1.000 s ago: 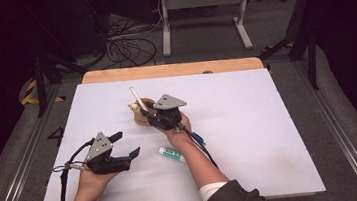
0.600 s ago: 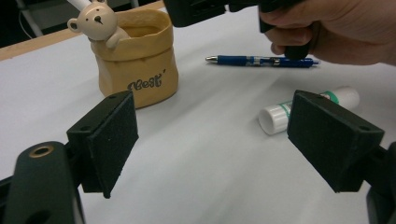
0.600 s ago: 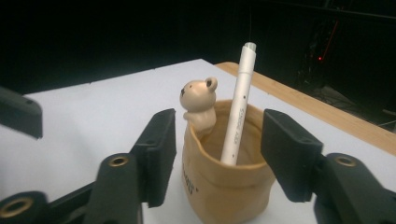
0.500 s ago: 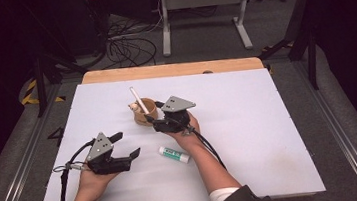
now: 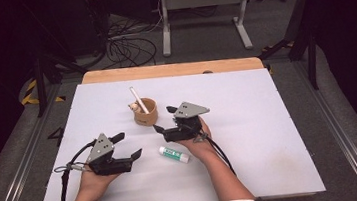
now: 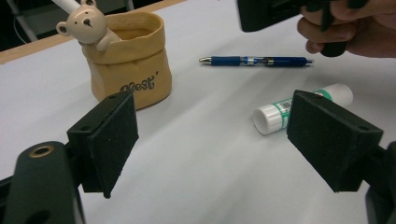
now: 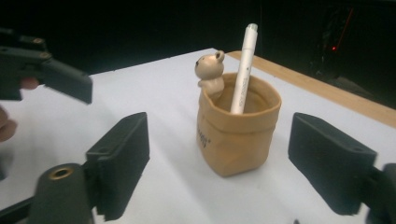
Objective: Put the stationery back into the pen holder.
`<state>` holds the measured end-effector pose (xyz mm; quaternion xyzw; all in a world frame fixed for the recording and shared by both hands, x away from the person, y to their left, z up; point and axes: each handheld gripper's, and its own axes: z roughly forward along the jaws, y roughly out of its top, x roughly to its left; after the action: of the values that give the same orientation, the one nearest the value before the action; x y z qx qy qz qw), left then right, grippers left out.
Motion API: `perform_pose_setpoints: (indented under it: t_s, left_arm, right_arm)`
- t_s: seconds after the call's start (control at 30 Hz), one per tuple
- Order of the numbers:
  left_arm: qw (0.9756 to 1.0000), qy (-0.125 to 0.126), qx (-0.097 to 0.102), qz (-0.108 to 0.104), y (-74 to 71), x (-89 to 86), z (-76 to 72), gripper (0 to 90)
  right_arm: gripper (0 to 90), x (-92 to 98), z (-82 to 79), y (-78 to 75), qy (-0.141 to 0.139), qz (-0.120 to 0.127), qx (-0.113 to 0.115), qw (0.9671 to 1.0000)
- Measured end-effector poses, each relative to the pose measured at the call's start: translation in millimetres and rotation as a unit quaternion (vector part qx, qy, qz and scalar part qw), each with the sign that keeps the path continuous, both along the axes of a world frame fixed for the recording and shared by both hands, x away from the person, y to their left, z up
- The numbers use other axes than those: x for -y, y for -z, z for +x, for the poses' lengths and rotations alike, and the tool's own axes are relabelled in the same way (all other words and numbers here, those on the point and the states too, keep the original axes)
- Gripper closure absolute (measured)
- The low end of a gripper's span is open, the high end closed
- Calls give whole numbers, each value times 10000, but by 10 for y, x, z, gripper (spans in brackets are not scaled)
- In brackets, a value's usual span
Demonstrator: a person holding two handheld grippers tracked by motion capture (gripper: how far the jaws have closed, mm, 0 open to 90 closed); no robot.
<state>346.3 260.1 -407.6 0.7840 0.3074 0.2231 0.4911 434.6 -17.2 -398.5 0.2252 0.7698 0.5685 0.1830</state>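
1. Your right gripper (image 5: 164, 119) has just been opening; jaws wide now, nothing between them, sitting just beside the tan pen pot (image 5: 145, 113)
2. White pen (image 7: 244, 70) stands tilted in that pot
3. Your left gripper (image 5: 127, 146) is wide open too, empty; glue stick (image 5: 174, 154) lies near it on the white table (image 5: 269, 121)

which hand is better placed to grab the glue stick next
Probably the left. The left gripper has open jaws pointing toward the glue stick, which lies just ahead of them on the table. The right gripper is open too, but faces the pen holder, with the glue stick beside its hand.
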Motion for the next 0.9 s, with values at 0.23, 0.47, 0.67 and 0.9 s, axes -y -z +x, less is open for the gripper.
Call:
perform_pose_setpoints:
  t_s: [0.23,0.47,0.67,0.9]
  left_arm:
    - [10000,-5,-8,53,16,6,4,177]
    - [9999,20,-63,-123,14,-3,6,177]
    - [10000,13,-16,-55,13,-7,8,178]
    - [10000,26,-5,-46,8,-11,1,179]
  right_arm:
    - [145,123,-148,16,-220,-40,-105,9997]
    - [121,281,-249,22,-285,-99,-138,9994]
    - [110,413,-345,15,-315,-127,-162,9993]
    - [124,467,-459,44,-493,-255,-278,9981]
